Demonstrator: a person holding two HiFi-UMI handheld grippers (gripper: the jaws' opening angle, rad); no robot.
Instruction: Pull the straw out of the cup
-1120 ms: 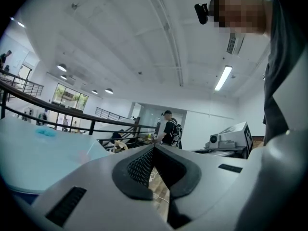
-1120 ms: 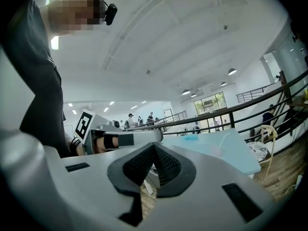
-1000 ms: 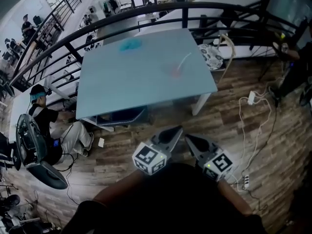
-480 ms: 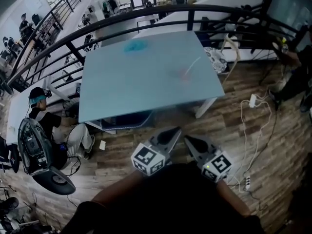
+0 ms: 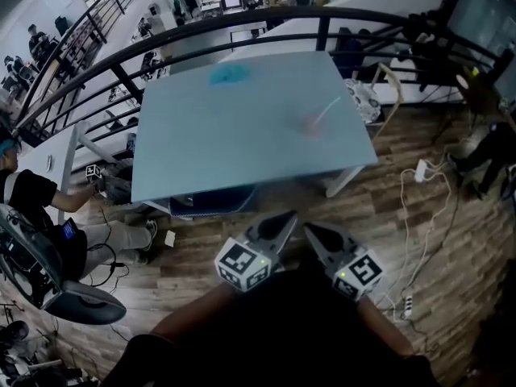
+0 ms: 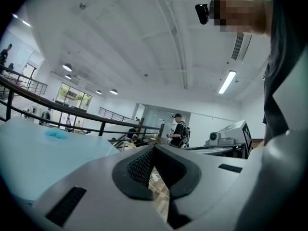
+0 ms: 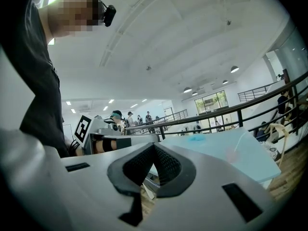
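Head view: both grippers sit at 6 o'clock, tucked against the person's body over the wooden floor (image 5: 419, 216), well apart from the table (image 5: 201, 151).

Left gripper (image 5: 284, 218): in the left gripper view its ribbed pads (image 6: 140, 165) meet at the tips. Jaws are together with nothing between them, only floor showing through the gap behind the tips.

Right gripper (image 5: 313, 230): same story in the right gripper view. The pads (image 7: 166, 165) touch at the tips and hold nothing.

Cup (image 5: 310, 124) stands on the pale blue table at roughly 1 o'clock from the grippers, near the table's right edge. It is pinkish and blurred. The straw (image 5: 329, 108) is in the cup, leaning toward 1 o'clock. The right gripper view shows the same cup (image 7: 234, 156) at 3 o'clock, on the table's near corner.

A blue object (image 5: 228, 75), type unclear, lies at the table's far side at 11 o'clock, well apart from the cup. A black railing (image 5: 242, 18) runs behind the table.
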